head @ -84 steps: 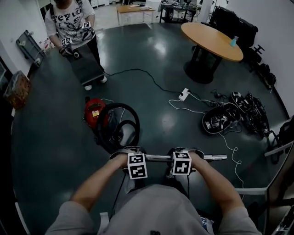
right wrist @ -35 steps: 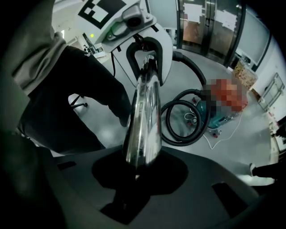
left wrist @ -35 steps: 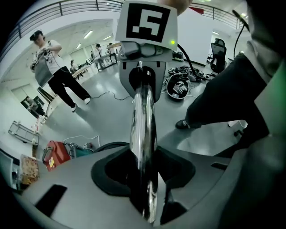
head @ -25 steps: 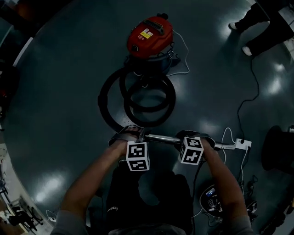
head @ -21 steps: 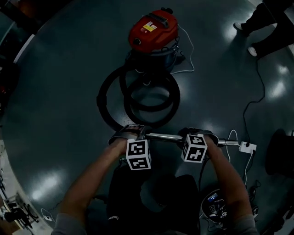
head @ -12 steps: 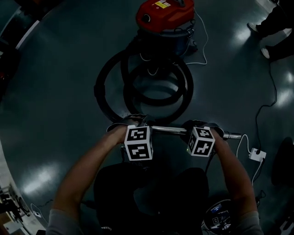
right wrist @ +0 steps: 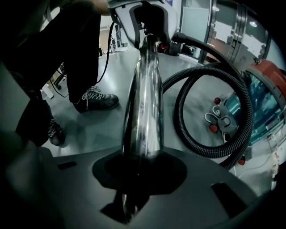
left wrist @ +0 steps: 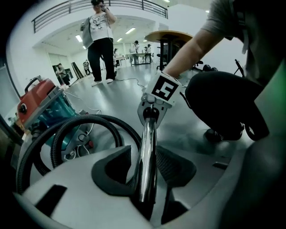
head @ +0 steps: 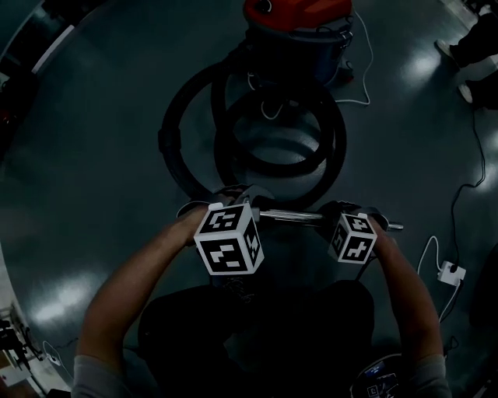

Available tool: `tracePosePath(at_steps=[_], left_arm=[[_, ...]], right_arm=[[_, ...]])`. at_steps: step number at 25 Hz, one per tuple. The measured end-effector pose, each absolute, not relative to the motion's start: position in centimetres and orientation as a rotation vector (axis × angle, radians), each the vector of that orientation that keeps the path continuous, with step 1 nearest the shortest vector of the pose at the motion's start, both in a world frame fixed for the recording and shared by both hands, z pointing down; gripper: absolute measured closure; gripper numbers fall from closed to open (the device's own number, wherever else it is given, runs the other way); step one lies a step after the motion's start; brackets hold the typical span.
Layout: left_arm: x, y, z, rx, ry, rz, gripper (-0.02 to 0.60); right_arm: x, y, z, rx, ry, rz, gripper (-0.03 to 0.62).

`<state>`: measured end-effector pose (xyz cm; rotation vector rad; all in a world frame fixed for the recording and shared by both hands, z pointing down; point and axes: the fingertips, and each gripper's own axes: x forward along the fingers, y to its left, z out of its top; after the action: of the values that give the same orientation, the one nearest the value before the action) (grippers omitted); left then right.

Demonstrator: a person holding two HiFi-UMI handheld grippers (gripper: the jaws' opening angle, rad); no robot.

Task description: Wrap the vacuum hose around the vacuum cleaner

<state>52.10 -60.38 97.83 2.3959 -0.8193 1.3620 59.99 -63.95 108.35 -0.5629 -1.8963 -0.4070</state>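
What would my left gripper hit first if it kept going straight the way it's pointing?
The left gripper is clamped on the metal wand; past that it points down at the floor beside the hose coil, probably missing it.

The vacuum cleaner [head: 299,19] has a red top over a teal-blue drum. Its hose [head: 183,109] is black and ribbed, and the metal tube [head: 292,216] is bright chrome. The left claw [left wrist: 144,172] is pale grey with black pads; the right claw [right wrist: 140,165] looks grey too. Each carries a white cube with black square markings. The floor [head: 93,171] is glossy dark grey-green, and the cable [head: 367,78] is white.
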Motion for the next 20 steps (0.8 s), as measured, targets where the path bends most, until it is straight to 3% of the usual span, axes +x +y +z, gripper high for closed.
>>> tracePosePath(at_steps=[9, 20], left_arm=[[45.9, -58.4, 100.5, 2.182, -0.964, 1.379, 0.407], [51.3, -57.7, 109.2, 2.193, -0.686, 1.459, 0.407]], right_arm=[[62.9, -65.2, 111.9, -0.575, -1.827, -0.4, 0.494], [68.4, -65.3, 116.9, -0.578, -1.749, -0.329, 0.497]])
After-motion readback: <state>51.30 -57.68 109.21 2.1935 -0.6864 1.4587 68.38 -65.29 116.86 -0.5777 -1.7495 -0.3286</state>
